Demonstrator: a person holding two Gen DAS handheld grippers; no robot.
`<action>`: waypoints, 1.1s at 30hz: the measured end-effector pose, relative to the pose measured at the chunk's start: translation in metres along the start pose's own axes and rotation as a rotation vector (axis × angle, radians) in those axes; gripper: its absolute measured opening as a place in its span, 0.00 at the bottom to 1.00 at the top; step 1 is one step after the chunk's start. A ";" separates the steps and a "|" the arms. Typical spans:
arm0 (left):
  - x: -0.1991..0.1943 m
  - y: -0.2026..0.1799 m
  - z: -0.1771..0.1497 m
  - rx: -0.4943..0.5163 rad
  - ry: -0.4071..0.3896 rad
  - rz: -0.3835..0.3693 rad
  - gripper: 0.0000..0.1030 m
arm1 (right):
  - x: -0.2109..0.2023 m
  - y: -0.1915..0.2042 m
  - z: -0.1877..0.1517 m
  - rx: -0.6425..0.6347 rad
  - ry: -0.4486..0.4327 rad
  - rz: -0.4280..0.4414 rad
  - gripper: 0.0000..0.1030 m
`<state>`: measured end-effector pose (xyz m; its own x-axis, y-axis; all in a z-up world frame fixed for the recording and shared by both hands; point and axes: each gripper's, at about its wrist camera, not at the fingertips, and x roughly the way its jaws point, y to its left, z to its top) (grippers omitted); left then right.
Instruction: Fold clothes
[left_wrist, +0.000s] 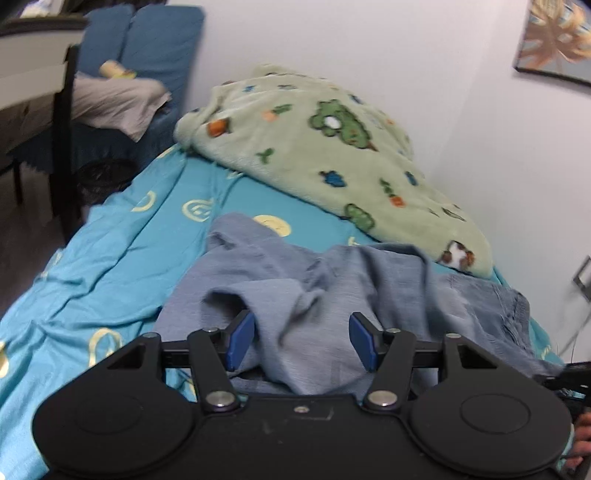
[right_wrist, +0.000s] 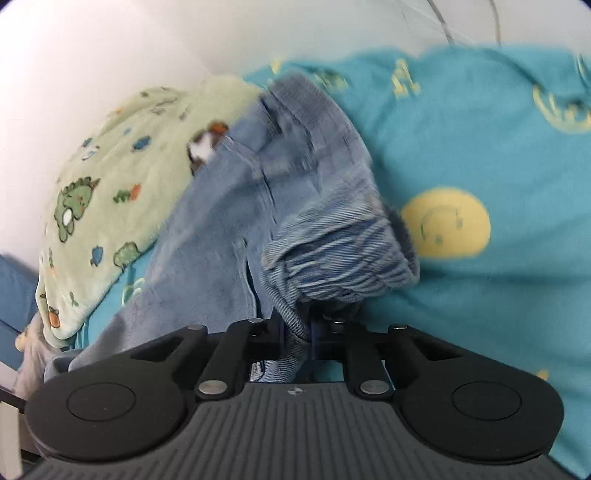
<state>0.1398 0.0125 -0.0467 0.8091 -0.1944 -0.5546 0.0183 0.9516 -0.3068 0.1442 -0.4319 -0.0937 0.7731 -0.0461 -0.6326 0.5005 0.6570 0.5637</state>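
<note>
A crumpled pair of blue jeans (left_wrist: 295, 280) is spread across the turquoise bed sheet (left_wrist: 110, 251), with a green fleece blanket (left_wrist: 314, 147) heaped just beyond at 1 o'clock against the white wall (left_wrist: 369, 44). The left tool (left_wrist: 302, 341) is held spread over the denim — nothing is pinched. The right tool (right_wrist: 295, 338) is pressed together on the gathered waistband (right_wrist: 332, 251) at 12 o'clock.

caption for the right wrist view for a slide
Right gripper shut on the waistband of blue pants lying on a turquoise bedsheet.
</note>
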 end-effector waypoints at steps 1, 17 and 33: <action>-0.002 0.002 0.001 -0.008 -0.002 -0.002 0.53 | -0.009 0.000 0.004 -0.005 -0.043 -0.001 0.11; -0.036 -0.004 -0.002 0.019 -0.032 0.023 0.53 | -0.027 -0.060 0.016 0.150 -0.052 -0.289 0.36; -0.036 0.006 0.005 -0.016 -0.044 0.087 0.56 | -0.001 0.088 -0.018 -0.518 -0.033 0.348 0.70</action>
<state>0.1139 0.0267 -0.0250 0.8322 -0.0997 -0.5454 -0.0628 0.9604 -0.2714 0.1808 -0.3603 -0.0528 0.8728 0.2184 -0.4365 -0.0306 0.9170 0.3977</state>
